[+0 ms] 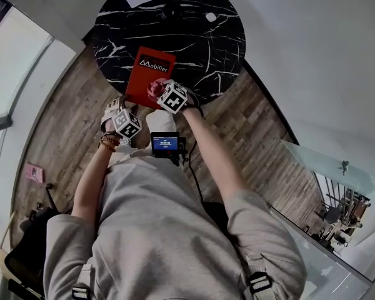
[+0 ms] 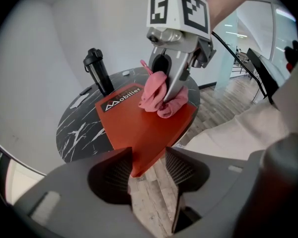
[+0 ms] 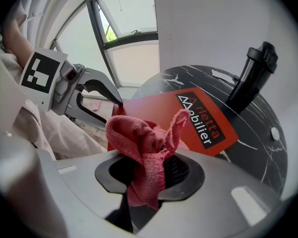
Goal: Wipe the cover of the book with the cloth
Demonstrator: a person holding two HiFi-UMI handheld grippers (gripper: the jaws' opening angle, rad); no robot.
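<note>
The cloth (image 3: 139, 148), clamped in the jaws of the right gripper (image 3: 144, 177), should be pressed flat across the book (image 3: 159, 110); its near corner is straddled by the parted jaws of the left gripper (image 2: 148, 167).

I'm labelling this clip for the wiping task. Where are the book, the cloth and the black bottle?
book (image 2: 136, 128): left gripper view, bare middle of its red cover.
cloth (image 3: 139, 148): right gripper view, the bunched pink fold.
black bottle (image 2: 100, 76): left gripper view, its body below the cap.

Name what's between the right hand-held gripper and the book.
The pink cloth, clamped in its jaws, on the book; the left gripper view shows it.
</note>
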